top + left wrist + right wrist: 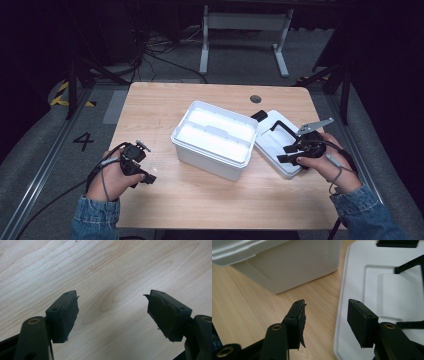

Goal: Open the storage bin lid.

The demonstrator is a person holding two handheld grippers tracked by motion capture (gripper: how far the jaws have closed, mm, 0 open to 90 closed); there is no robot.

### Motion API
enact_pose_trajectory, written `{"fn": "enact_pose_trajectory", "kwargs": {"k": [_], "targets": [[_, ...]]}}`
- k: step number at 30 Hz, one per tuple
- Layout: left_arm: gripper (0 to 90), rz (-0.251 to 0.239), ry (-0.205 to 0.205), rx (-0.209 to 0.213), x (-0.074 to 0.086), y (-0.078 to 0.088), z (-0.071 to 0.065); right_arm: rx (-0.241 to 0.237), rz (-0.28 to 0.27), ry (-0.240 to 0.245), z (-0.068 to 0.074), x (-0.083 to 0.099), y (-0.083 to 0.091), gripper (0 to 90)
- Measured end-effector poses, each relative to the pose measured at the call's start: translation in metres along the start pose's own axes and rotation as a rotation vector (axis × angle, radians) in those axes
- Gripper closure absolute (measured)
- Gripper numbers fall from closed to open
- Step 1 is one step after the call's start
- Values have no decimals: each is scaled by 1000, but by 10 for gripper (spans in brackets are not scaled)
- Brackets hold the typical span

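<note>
Flat white plastic lid with black handle (274, 142) on wooden table (200, 200), right of open white plastic box (215, 139). Right gripper (325, 315) nearest, jaws apart, empty, over lid's near edge. Left gripper (112, 312) well apart, jaws spread over bare wood.

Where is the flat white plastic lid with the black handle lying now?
In the high view the white plastic lid lies flat on the wooden table, right of the open white box, under the right tool.
</note>
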State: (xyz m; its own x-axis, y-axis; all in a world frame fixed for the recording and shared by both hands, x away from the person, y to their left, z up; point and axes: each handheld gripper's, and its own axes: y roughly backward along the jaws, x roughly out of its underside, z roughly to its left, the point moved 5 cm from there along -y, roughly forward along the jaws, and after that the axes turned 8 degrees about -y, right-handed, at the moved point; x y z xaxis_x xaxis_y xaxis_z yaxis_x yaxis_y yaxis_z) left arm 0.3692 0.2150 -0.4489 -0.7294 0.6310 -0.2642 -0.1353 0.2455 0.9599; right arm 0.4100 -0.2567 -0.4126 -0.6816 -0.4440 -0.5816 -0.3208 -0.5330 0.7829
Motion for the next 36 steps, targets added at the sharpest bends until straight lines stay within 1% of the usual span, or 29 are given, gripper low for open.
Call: {"fn": "enact_pose_trajectory", "kwargs": {"k": [1, 2, 6, 7, 9, 10, 12, 14, 15, 18, 19, 21, 23, 24, 25, 27, 31, 36], "targets": [[256, 1, 0, 0, 0, 0, 0, -5, 3, 7, 3, 2, -2, 498], [256, 1, -4, -4, 0, 0, 0, -16, 9, 18, 11, 6, -6, 498], [256, 11, -8, -1, -1, 0, 0, -20, 21, 40, 18, 12, -12, 494], [256, 7, 1, -2, -1, 0, -1, -21, 21, 50, 20, 13, -14, 490], [255, 6, -11, -2, -2, -1, -1, -23, 22, 54, 23, 17, -18, 490], [255, 5, -7, -1, -2, -1, -1, -23, 26, 56, 24, 19, -20, 490], [255, 10, -14, -2, -2, -1, -1, -15, 27, 68, 28, 24, -25, 485], [255, 12, -17, -1, -2, -1, -1, -22, 26, 69, 31, 29, -30, 485], [255, 12, -7, 1, -2, -2, -1, -27, 25, 69, 32, 31, -32, 485], [255, 12, -11, 0, -3, -2, -2, -30, 36, 68, 36, 38, -39, 485], [255, 12, -11, 0, -3, -2, -2, -30, 36, 68, 36, 38, -39, 485], [254, 10, -11, -3, -3, -3, -1, -47, 46, 63, 39, 41, -44, 484], [255, 10, -12, -4, -3, -3, -1, -45, 64, 76, 41, 44, -48, 483], [255, 11, -16, -4, -3, -3, -1, -46, 62, 78, 42, 45, -49, 483], [255, 11, -14, -1, -3, -3, -1, -50, 57, 75, 43, 46, -51, 481], [254, 14, -17, 2, -3, -3, -2, -64, 74, 80, 46, 49, -54, 479], [254, 17, -13, 2, -4, -4, -2, -67, 85, 82, 48, 52, -58, 476], [254, 15, -17, 5, -4, -3, -2, -71, 84, 85, 49, 53, -60, 476]]}}
